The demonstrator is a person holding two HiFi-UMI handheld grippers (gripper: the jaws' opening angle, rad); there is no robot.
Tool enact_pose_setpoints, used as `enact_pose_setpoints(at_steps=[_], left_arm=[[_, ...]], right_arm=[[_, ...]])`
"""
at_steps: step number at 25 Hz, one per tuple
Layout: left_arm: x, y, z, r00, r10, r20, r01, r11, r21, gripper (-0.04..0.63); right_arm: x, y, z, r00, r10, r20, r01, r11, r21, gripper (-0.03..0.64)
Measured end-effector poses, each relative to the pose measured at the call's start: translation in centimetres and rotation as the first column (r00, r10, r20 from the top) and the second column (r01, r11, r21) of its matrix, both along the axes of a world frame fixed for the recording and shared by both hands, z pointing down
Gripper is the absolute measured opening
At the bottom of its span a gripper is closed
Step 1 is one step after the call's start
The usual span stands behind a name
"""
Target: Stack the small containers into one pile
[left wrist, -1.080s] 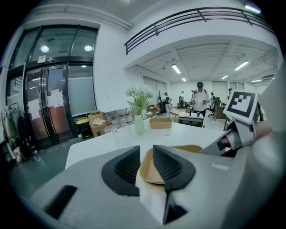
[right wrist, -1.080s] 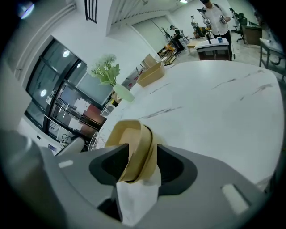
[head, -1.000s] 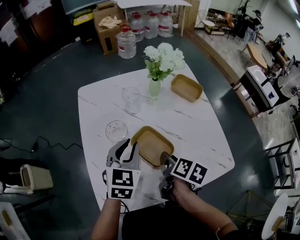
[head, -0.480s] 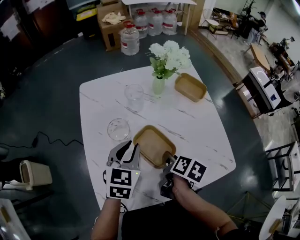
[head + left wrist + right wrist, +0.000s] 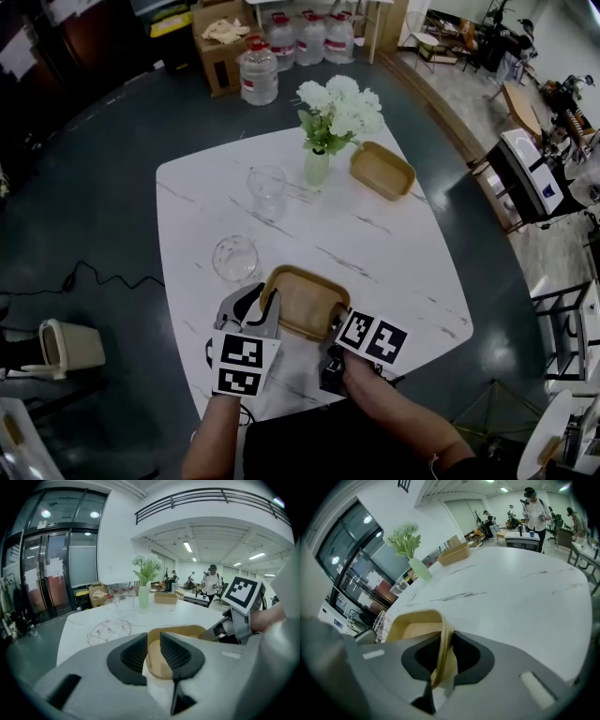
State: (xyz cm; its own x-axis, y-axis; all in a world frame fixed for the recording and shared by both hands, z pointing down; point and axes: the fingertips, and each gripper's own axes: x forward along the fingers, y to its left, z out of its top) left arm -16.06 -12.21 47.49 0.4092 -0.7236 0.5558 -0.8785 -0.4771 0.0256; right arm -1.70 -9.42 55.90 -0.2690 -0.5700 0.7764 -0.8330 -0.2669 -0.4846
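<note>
A person stands at the near edge of a white marble table with a gripper in each hand, working on the near container, a shallow tan tray on the table's near side. The right gripper has its jaws clamped on the right-hand wall of that tray; they have just been closing, and the thin tan wall stands upright between the dark pads in the right gripper view. The left gripper sits at the tray's near left corner with its jaws a narrow gap apart. In the left gripper view the tray's rim shows through that gap, though it is hard to tell whether the rim lies between the pads or just beyond them; no pad is seen pressing on it.

The far container, a matching tan tray, rests well apart near the far right corner of the table. A pale green vase of white flowers stands just left of it. A clear tumbler stands upright to the left of the vase, and a second clear glass sits nearer, just left of the held tray.
</note>
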Motion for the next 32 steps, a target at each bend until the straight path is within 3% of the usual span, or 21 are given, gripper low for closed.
enact_pose_setpoints(at_steps=[10,16,25,32], left_arm=[[0.2,0.6,1.3,1.0,-0.025,-0.009,0.024,0.998,-0.065,0.109],[1.7,1.3,1.5,0.997,-0.059,-0.055,0.053,0.993,-0.101,0.112],[6.5,1.1,0.5,0.992,0.012,-0.124,-0.027,0.992,-0.126,0.078],[7.2,0.3,-1.0,0.983,0.036,-0.181,-0.057,0.992,-0.113,0.054]], right_arm=[[1.1,-0.3,-1.0,0.999,-0.053,0.006,0.052,0.997,0.054,0.032],[3.2,-0.5,-2.2,0.996,-0.086,0.005,0.086,0.992,0.096,0.031],[7.3,-1.6,-4.2,0.995,-0.098,-0.03,0.101,0.983,0.154,0.029],[8.2,-1.9,-5.7,0.996,-0.073,-0.044,0.08,0.981,0.177,0.026]])
